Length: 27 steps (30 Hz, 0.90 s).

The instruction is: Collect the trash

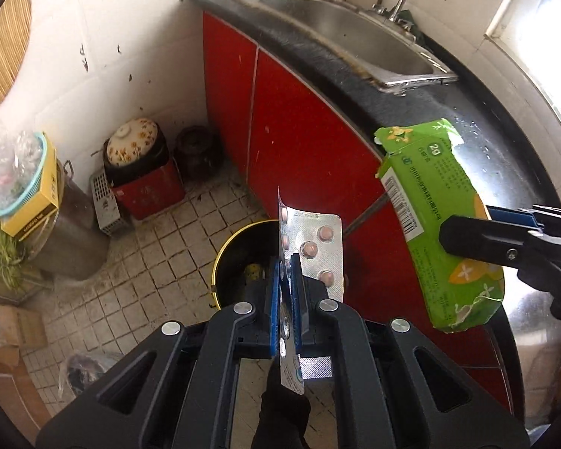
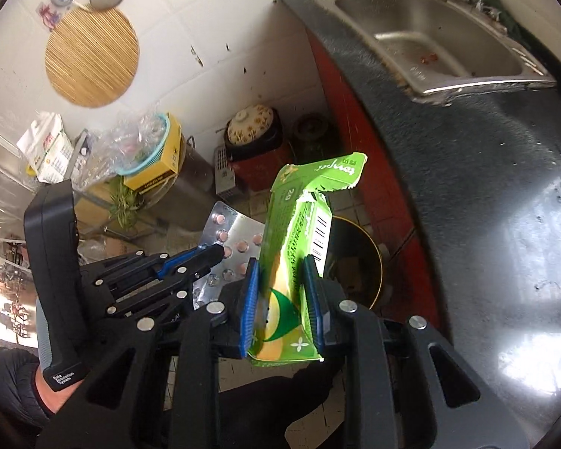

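My left gripper (image 1: 286, 262) is shut on a silver blister pack (image 1: 316, 250) with pink pills, held above a black trash bin with a yellow rim (image 1: 220, 258) on the floor. My right gripper (image 2: 280, 265) is shut on a torn green medicine box (image 2: 299, 232), held over the same bin (image 2: 374, 247). In the left wrist view the box (image 1: 441, 220) hangs to the right, near the counter edge. In the right wrist view the left gripper (image 2: 215, 252) and its blister pack (image 2: 239, 239) are just left of the box.
A dark counter (image 1: 411, 112) with red cabinet doors (image 1: 299, 142) and a steel sink (image 1: 355, 33) runs along the right. A clay pot on a red box (image 1: 138, 164), a metal pot (image 1: 71, 232) and cardboard boxes (image 1: 15, 329) stand along the wall on the tiled floor.
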Each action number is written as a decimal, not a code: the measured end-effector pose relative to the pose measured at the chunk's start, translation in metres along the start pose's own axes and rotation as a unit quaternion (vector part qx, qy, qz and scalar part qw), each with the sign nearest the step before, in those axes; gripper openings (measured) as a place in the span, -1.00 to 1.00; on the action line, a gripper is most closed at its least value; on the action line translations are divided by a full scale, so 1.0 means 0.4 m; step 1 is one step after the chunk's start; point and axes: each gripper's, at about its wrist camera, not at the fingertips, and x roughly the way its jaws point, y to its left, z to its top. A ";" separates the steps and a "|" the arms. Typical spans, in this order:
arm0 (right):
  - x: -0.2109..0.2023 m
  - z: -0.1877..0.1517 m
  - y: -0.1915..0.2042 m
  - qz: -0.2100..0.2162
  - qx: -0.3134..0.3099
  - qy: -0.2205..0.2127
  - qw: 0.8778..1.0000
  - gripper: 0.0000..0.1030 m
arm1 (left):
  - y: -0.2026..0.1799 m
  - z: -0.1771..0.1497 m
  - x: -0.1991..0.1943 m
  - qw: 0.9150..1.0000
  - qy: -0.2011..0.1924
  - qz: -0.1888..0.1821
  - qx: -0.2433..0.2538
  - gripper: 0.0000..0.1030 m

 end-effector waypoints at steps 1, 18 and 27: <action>0.015 0.007 0.006 -0.001 -0.001 0.005 1.000 -0.52 | 0.007 -0.003 0.017 1.000 0.003 -0.002 -0.003 -0.90; 0.075 0.030 0.007 -0.028 0.011 0.031 0.999 0.10 | 0.027 0.001 0.111 0.999 0.033 -0.010 0.000 -0.76; 0.035 0.028 -0.012 -0.027 0.017 0.013 0.999 0.34 | 0.036 -0.002 0.074 1.000 0.011 0.011 -0.012 0.69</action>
